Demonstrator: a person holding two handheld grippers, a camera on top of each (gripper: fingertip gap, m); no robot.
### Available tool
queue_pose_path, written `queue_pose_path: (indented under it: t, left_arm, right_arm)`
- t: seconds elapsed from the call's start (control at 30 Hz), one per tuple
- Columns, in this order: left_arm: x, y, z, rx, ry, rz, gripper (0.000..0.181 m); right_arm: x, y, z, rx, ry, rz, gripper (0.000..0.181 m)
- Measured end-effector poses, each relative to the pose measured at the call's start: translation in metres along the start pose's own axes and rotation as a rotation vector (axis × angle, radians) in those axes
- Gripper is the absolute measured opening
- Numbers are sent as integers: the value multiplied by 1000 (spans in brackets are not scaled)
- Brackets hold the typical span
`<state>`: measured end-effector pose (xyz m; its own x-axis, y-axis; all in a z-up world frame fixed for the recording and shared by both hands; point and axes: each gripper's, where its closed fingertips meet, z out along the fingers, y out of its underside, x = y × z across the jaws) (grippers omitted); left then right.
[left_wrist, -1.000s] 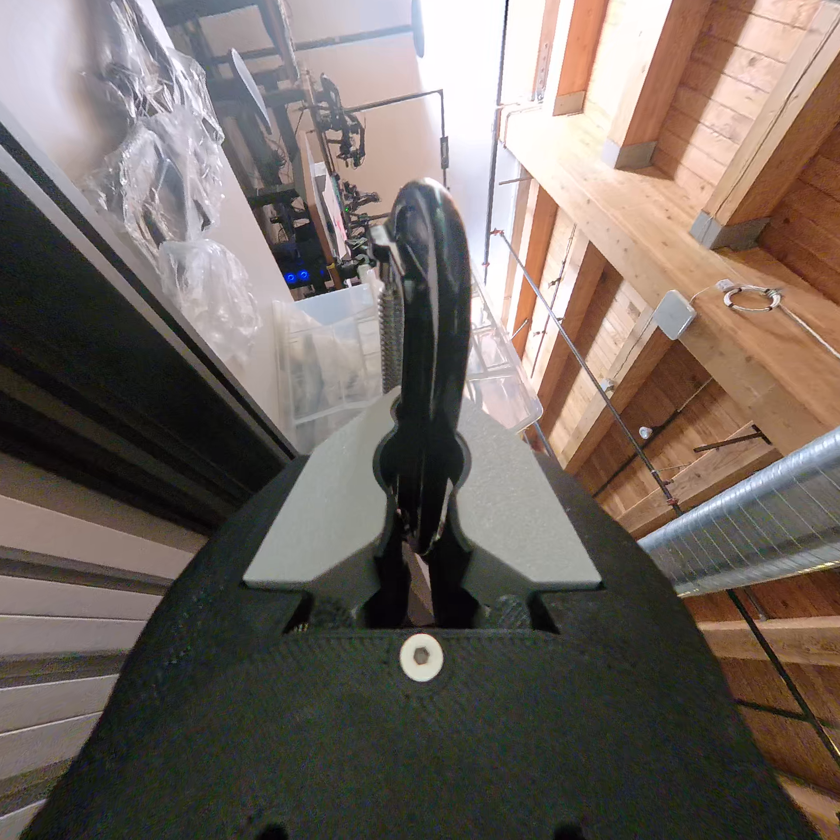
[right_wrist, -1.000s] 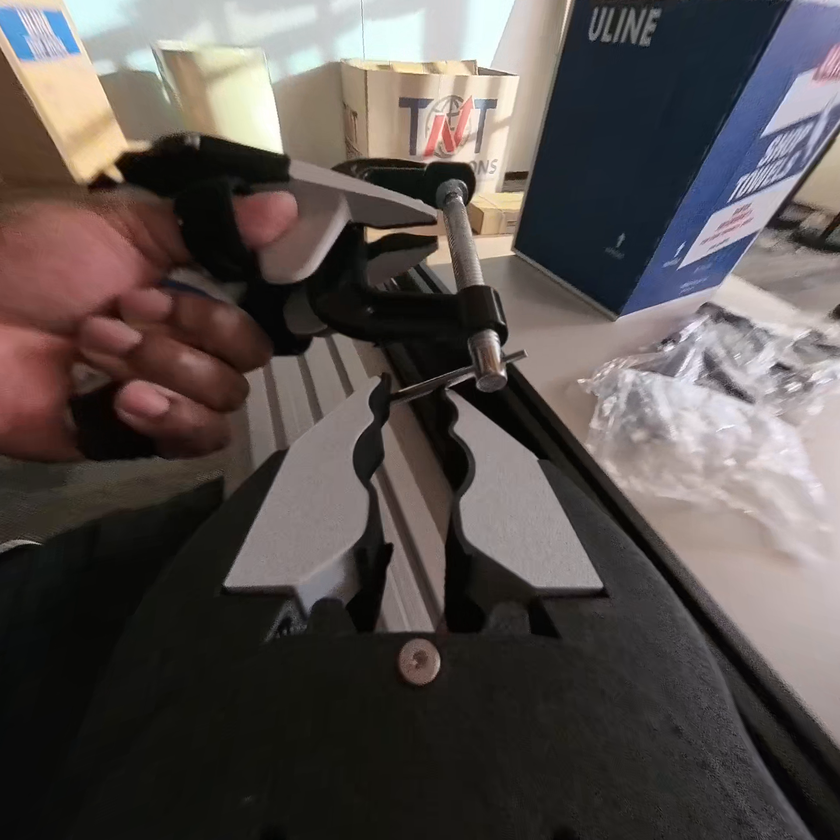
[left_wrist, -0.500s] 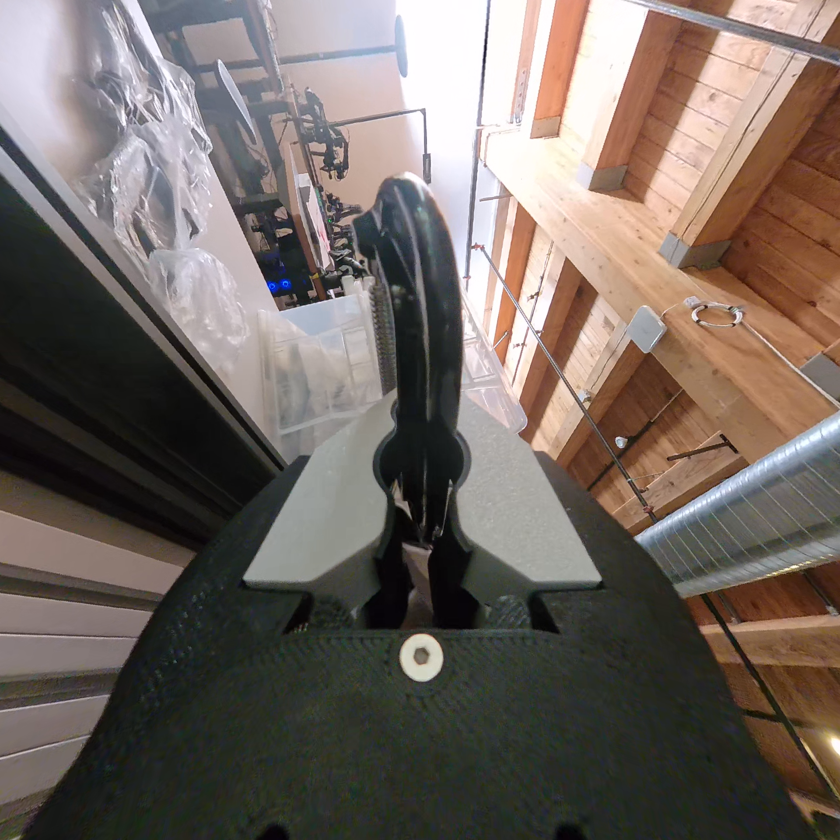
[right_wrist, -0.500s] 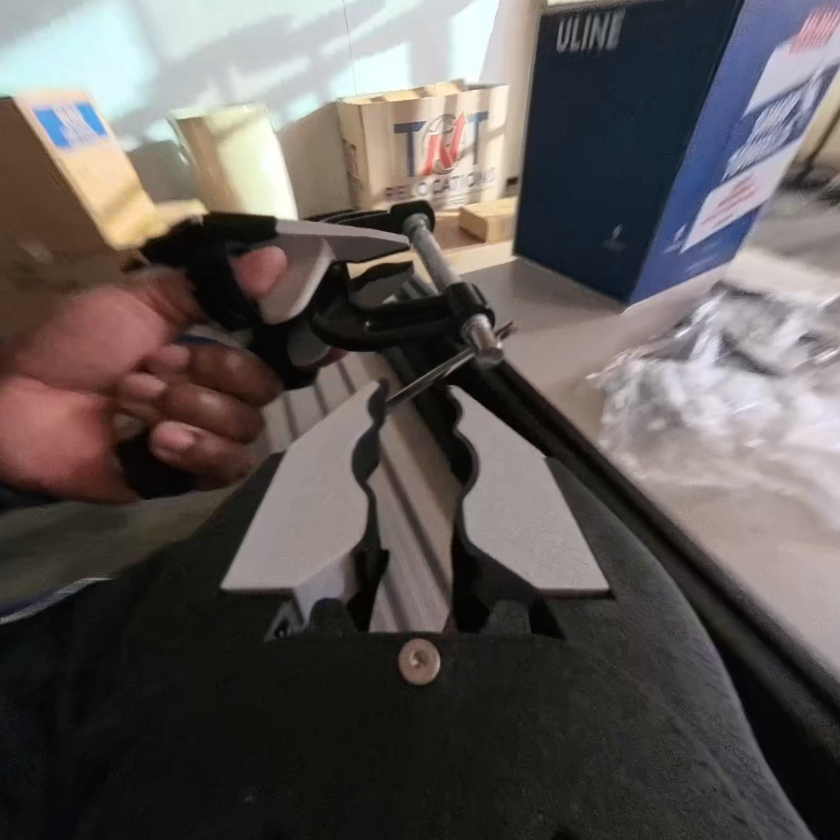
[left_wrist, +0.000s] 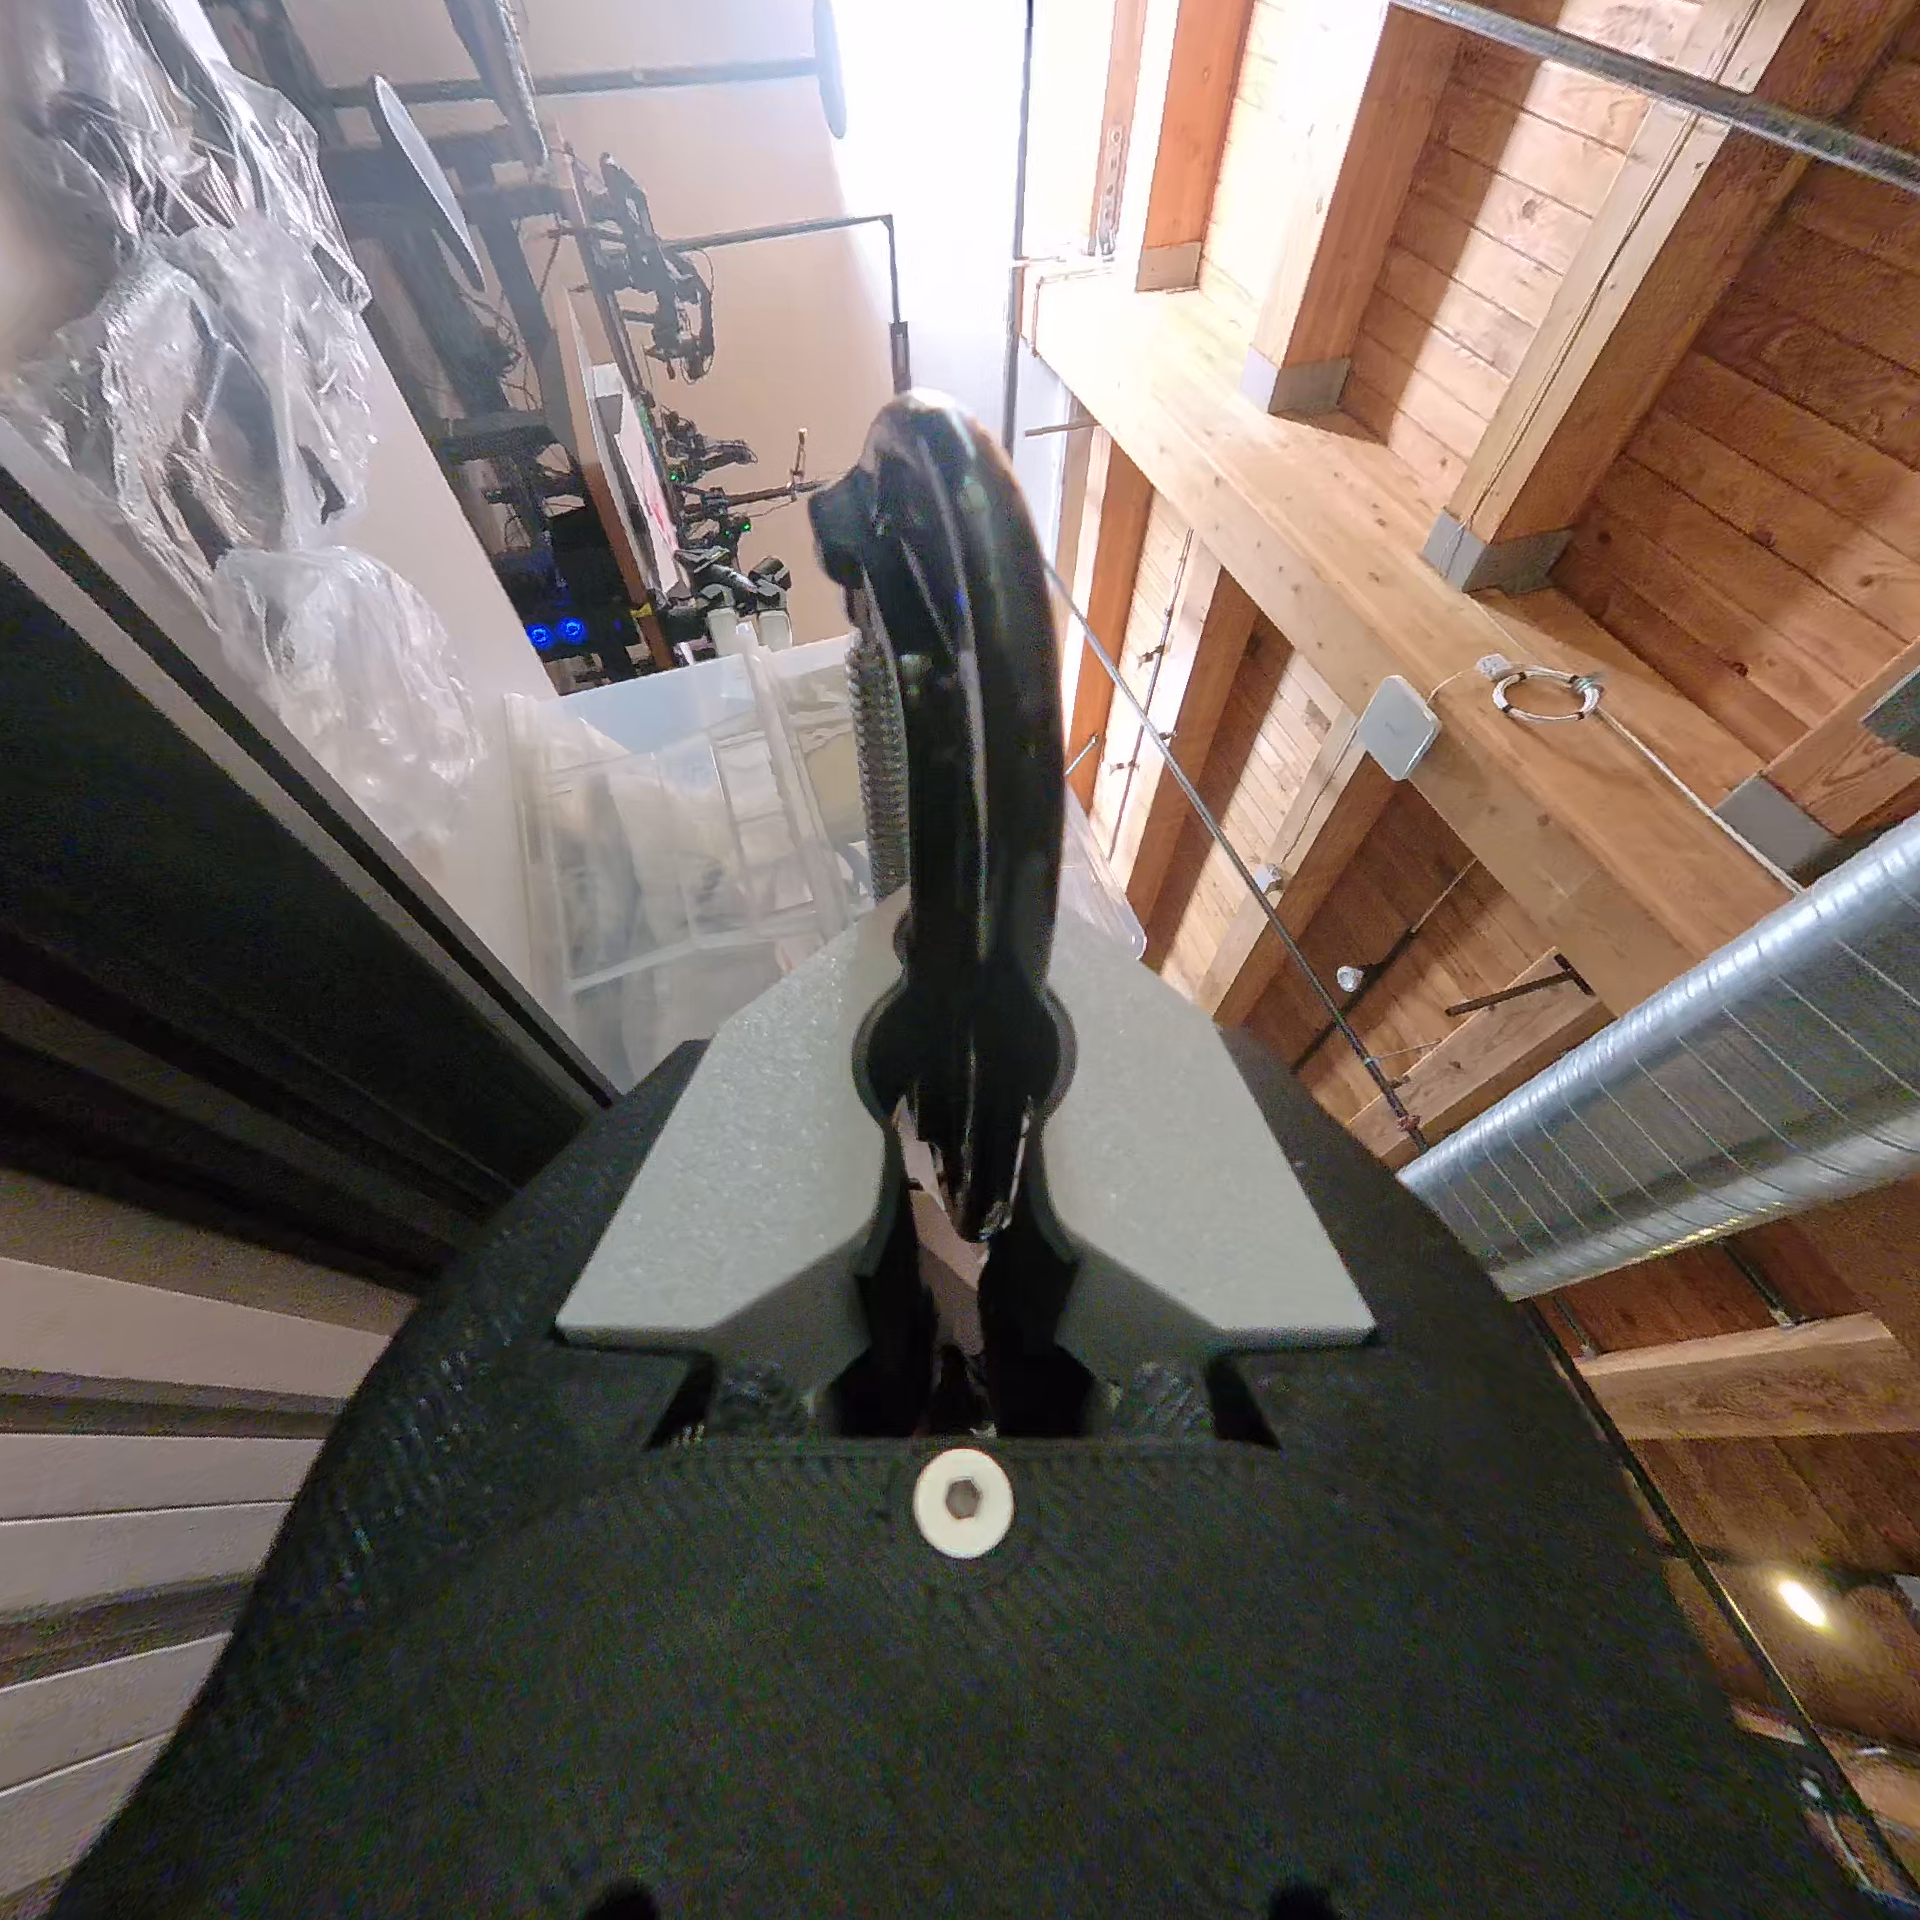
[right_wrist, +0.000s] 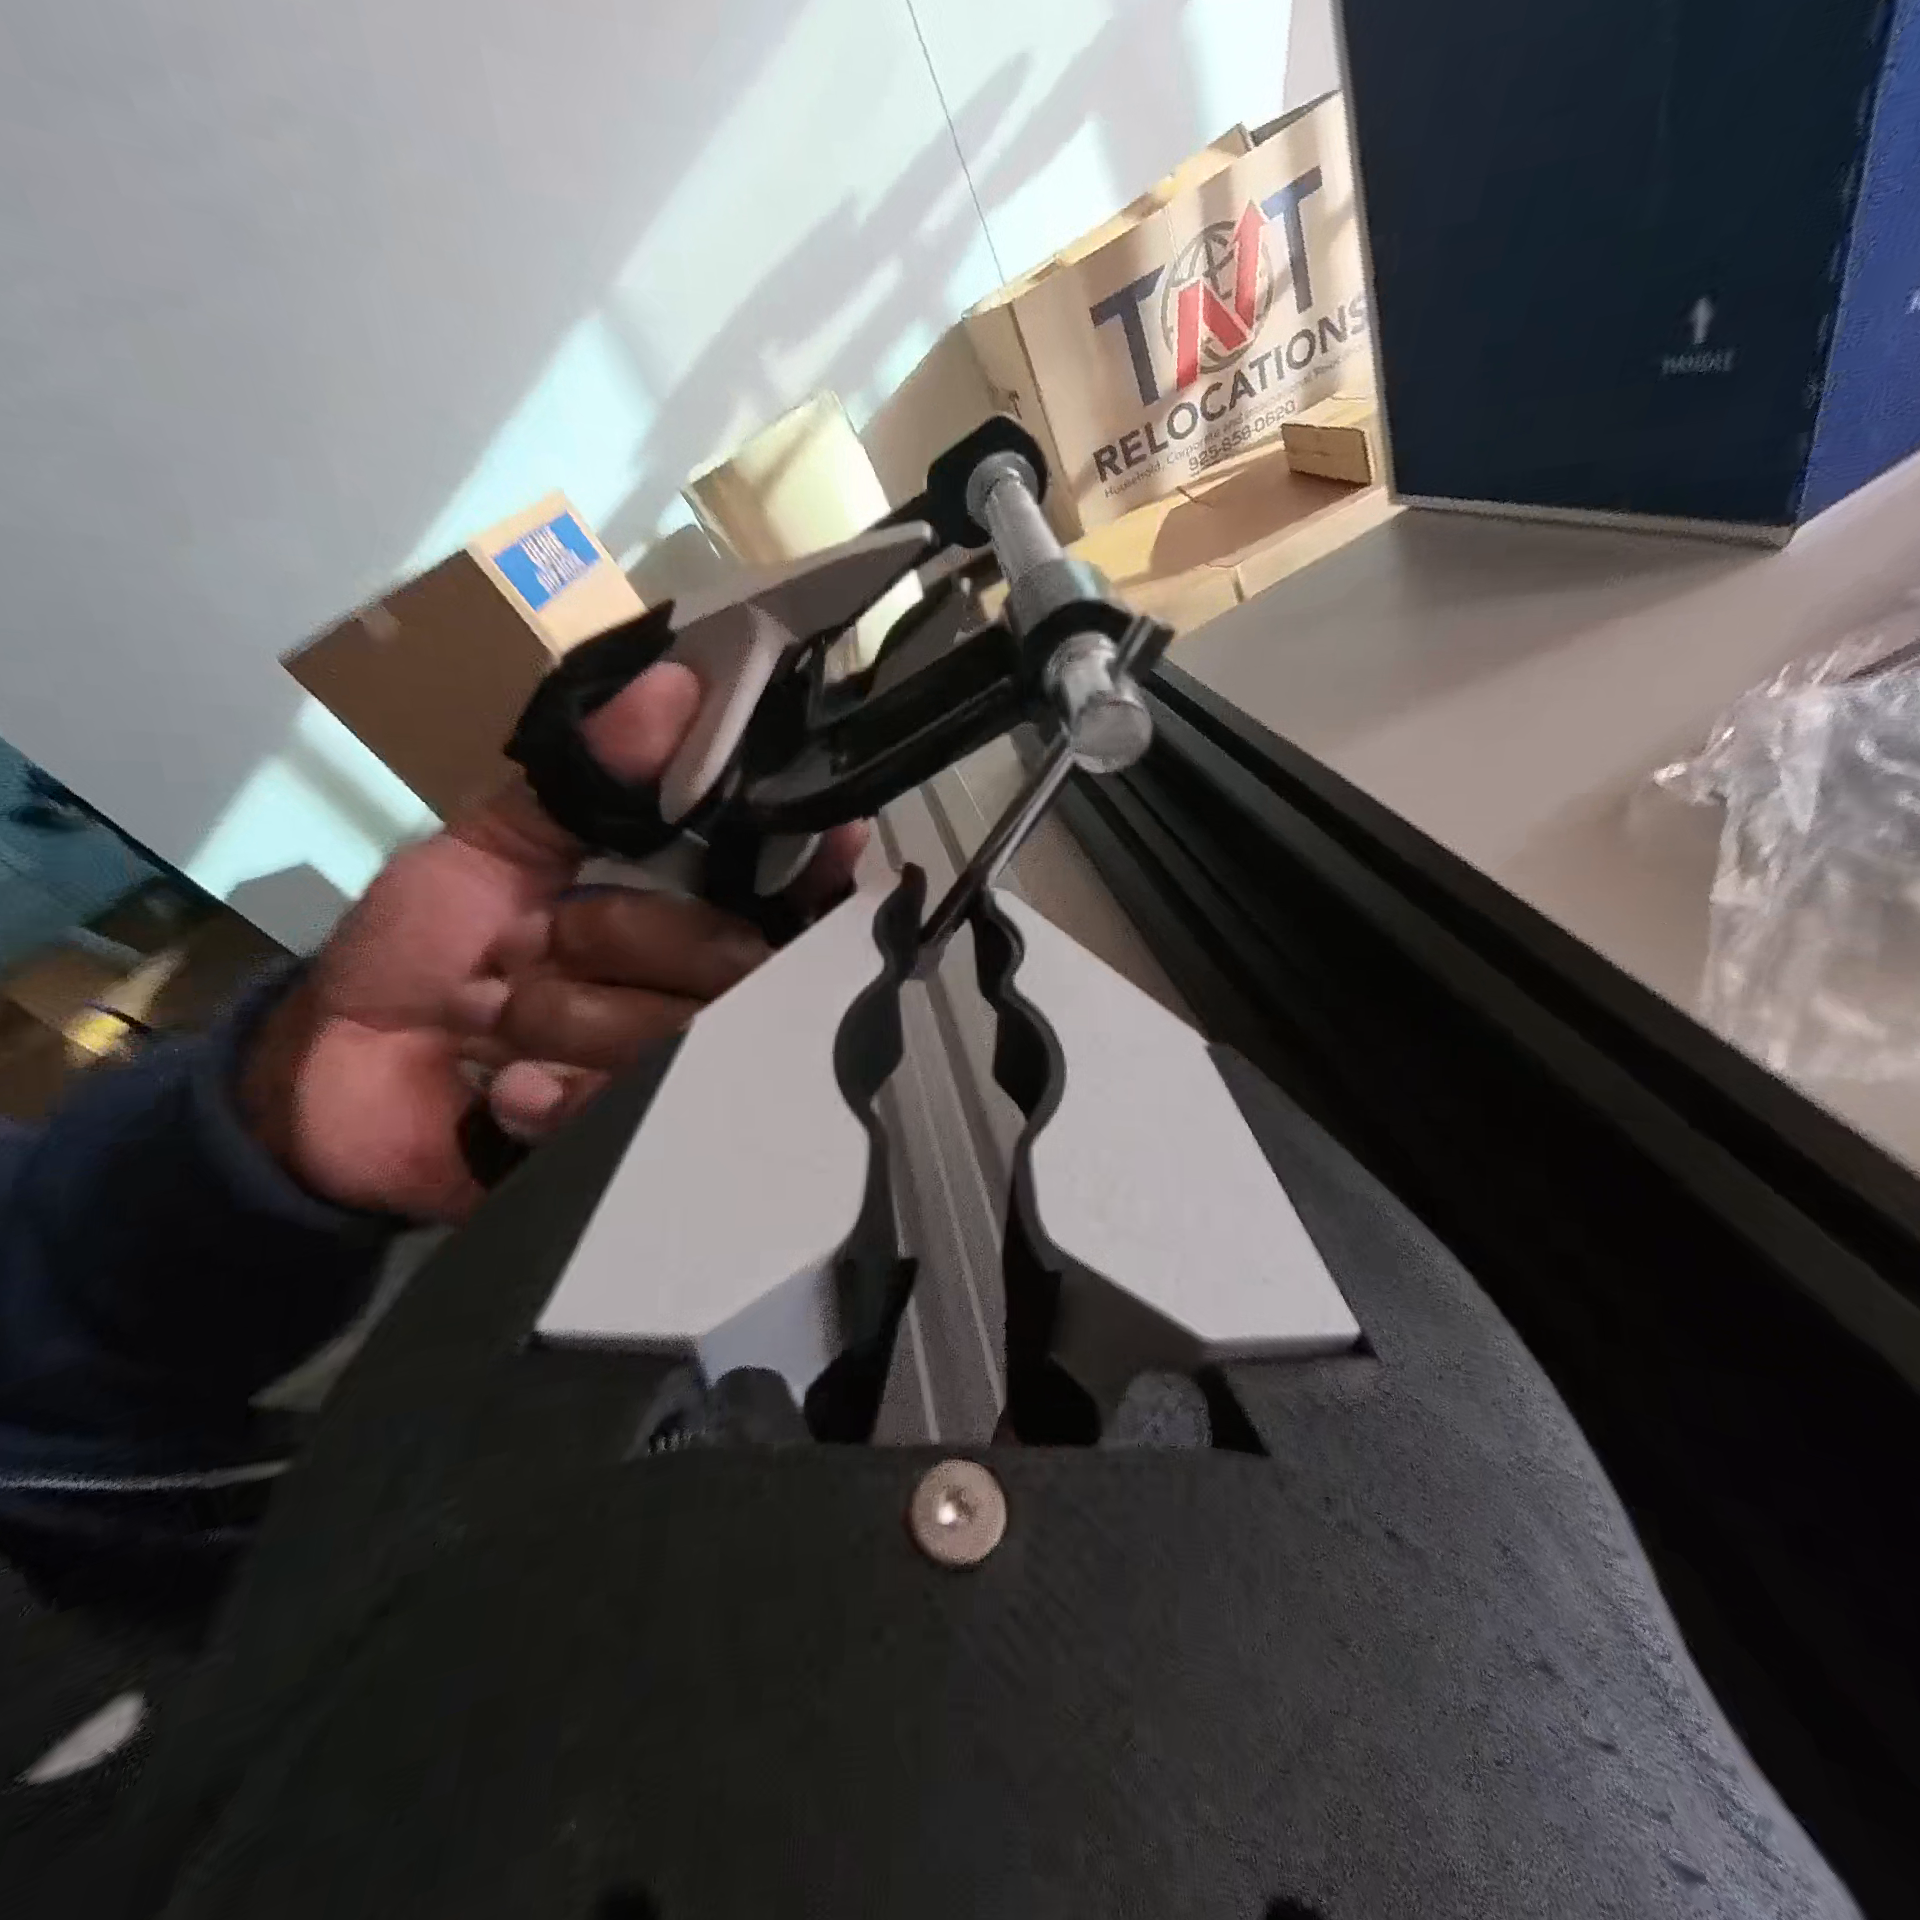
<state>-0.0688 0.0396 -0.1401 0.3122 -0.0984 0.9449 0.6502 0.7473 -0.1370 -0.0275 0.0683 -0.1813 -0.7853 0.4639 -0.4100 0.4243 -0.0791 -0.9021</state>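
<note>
- The left tongs (left_wrist: 961, 1049) are clamped tight on the curved frame of a glossy black metal C-clamp (left_wrist: 961, 727), held up off the surface, its threaded steel screw (left_wrist: 876, 769) running alongside the frame.
- From the other side, the right tongs (right_wrist: 945, 935) are narrowed, with the tip of the clamp's thin steel sliding bar (right_wrist: 992, 831) sitting between their ends. Whether they actually pinch it, I cannot tell.
- A hand (right_wrist: 468, 997) grips the left tool, one finger through its black loop.
- Below the clamp runs a grey ribbed rail with a black edge (right_wrist: 1351, 894), and beyond it a pale surface (right_wrist: 1507, 644) with crumpled clear plastic bags (right_wrist: 1829, 831).
- A dark blue carton (right_wrist: 1600, 249) and a brown printed cardboard box (right_wrist: 1174, 343) stand at the back.
- Risk, as I judge it: that bar is slim and slick, so it could slide out of the tongs. The clamp could also twist in the left grip if turned hard.
- The clamp's fixed pad is hidden behind the left tool, and this view is smeared with motion.
</note>
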Motion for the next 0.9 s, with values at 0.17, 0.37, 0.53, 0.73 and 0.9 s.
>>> queue_pose_path:
  t: [0.17,0.37,0.53,0.73,0.9]
  left_arm:
    - [-9,2,-1,-21,-43,-22,16]
    - [-11,6,0,-41,-22,-88,17]
    - [-10,6,1,-42,-12,-63,17]
    - [-1,4,1,-47,35,2,16]
    - [9,2,2,-32,68,38,17]
  right_arm:
    - [8,12,0,-116,110,-374,11]
    - [16,7,-5,-143,203,-633,5]
    - [20,3,-5,-147,254,-727,0]
    - [11,-7,-7,-74,183,-449,4]
    - [7,-3,-10,-128,67,-248,69]
